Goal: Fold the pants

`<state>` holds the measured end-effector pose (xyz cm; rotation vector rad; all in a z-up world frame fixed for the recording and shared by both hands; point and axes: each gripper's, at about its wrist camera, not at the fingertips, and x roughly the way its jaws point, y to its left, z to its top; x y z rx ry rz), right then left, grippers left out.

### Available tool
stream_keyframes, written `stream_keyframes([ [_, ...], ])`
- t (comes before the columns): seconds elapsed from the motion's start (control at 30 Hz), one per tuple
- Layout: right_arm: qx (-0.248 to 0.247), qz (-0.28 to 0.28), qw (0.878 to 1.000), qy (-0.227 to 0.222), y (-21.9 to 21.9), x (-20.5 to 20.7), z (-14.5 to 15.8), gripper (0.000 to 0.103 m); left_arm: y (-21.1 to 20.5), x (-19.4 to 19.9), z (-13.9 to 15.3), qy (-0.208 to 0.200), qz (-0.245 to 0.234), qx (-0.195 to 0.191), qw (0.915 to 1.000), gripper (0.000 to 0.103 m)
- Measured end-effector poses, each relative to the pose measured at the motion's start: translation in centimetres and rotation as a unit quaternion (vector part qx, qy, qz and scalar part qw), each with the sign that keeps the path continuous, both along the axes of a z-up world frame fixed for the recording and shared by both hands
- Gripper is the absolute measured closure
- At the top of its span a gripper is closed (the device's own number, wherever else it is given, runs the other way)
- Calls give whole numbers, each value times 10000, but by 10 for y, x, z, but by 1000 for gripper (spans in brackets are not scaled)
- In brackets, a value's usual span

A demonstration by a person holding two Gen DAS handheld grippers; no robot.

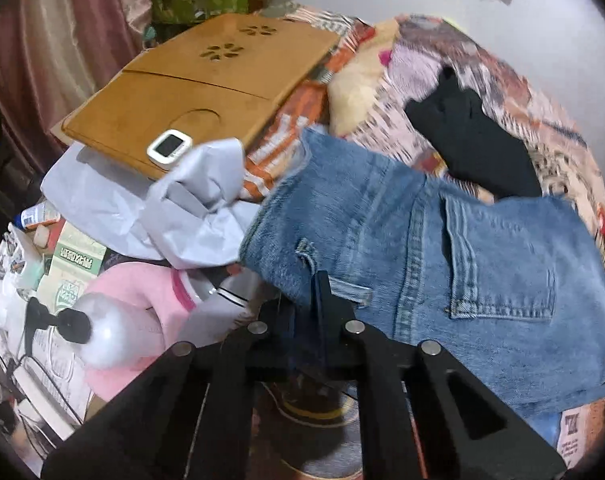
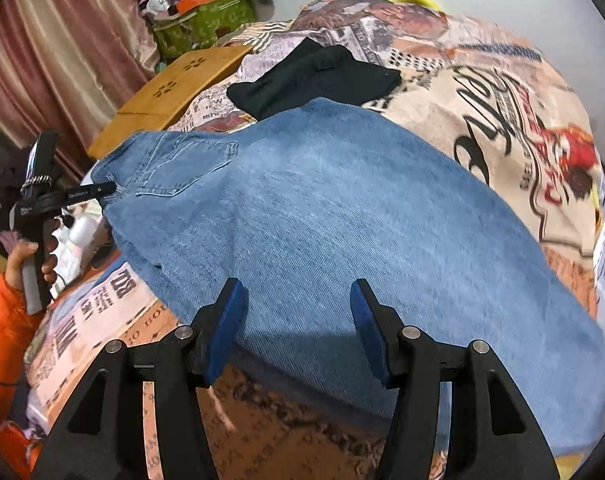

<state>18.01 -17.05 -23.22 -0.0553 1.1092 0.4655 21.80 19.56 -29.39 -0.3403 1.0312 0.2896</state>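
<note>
Light blue jeans (image 2: 322, 216) lie spread over the printed bedspread, back pocket up; in the left wrist view (image 1: 442, 248) the waistband end shows. My left gripper (image 1: 318, 292) is shut on the jeans' waistband edge near a belt loop; it also shows in the right wrist view (image 2: 90, 192), pinching the waist end. My right gripper (image 2: 298, 308) is open, its blue pads (image 2: 230, 320) hovering over the near edge of the jeans' leg part, holding nothing.
A black garment (image 2: 314, 76) lies on the bedspread (image 2: 502, 100) beyond the jeans. A wooden lap tray (image 1: 198, 92) with a small white device (image 1: 168, 148) sits at the left, above grey cloth (image 1: 162, 208), pink cloth (image 1: 142, 304) and clutter. Curtains hang left.
</note>
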Motion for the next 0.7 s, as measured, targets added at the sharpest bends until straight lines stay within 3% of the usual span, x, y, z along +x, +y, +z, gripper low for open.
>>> stream_keyframes([
  [0.13, 45, -49, 10000, -40, -4, -6, -2, 51, 16, -6, -12, 45, 147, -359, 9992, 90],
  [0.27, 150, -139, 9998, -4, -12, -10, -2, 50, 3, -10, -29, 272, -34, -75, 9996, 86],
  [0.37, 184, -200, 9996, 26, -23, -16, -2, 45, 0, -13, -25, 295, -165, 25, 9994, 84],
  [0.47, 277, -400, 9988, 84, -39, -25, -3, 44, 0, -16, -14, 425, -310, 266, 9983, 72],
  [0.53, 109, -523, 9985, 71, -50, -33, -2, 44, -2, -18, -4, 472, -376, 639, 9961, 58],
  [0.67, -52, -866, 9962, 93, -77, -43, -1, 43, -9, -21, 23, 300, -499, 1081, 9924, 43],
  [0.7, -63, -978, 9951, 127, -83, -44, -1, 43, -14, -19, 33, 216, -538, 1182, 9913, 35],
])
